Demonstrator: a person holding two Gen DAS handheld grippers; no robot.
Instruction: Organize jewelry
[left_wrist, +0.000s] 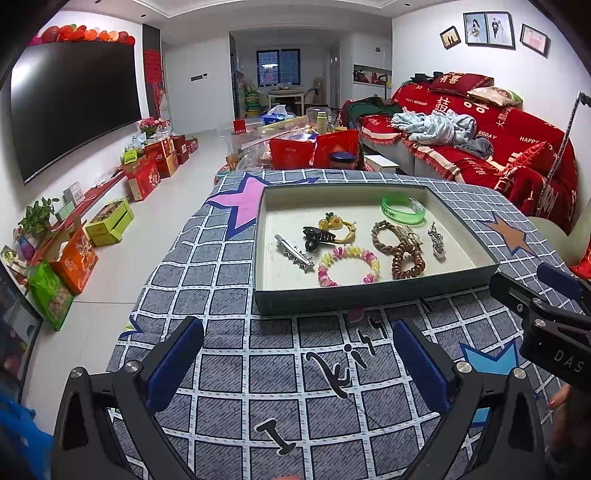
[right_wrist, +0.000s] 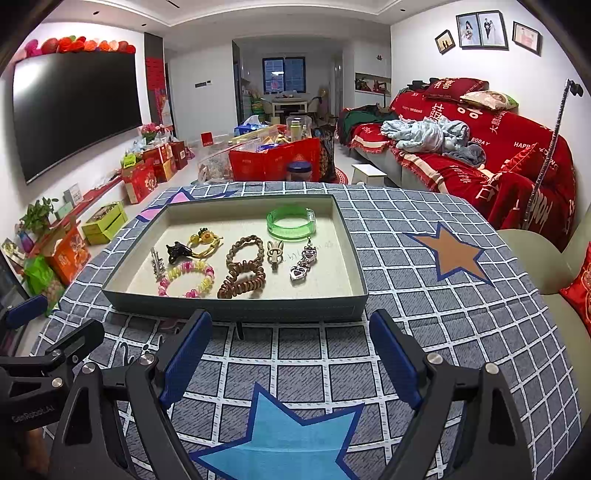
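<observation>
A shallow grey tray (left_wrist: 369, 293) (right_wrist: 236, 308) sits on the checked tablecloth and holds several jewelry pieces: a green bangle (left_wrist: 402, 209) (right_wrist: 291, 223), a pink-and-yellow bead bracelet (left_wrist: 349, 266) (right_wrist: 186, 278), a brown coil hair tie (left_wrist: 408, 260) (right_wrist: 242, 282), a braided brown bracelet (right_wrist: 243, 247), a silver hair clip (left_wrist: 293, 253), a black claw clip (left_wrist: 318, 236) and a silver heart pendant (right_wrist: 303, 264). My left gripper (left_wrist: 297, 363) is open and empty, in front of the tray. My right gripper (right_wrist: 291, 356) is open and empty, also in front of the tray.
The tablecloth (left_wrist: 229, 369) (right_wrist: 443, 314) has star patterns. A red-covered sofa (left_wrist: 498, 147) stands to the right. Red bags and boxes (right_wrist: 273, 158) lie behind the table. A TV (left_wrist: 74, 103) hangs on the left wall above boxes on the floor.
</observation>
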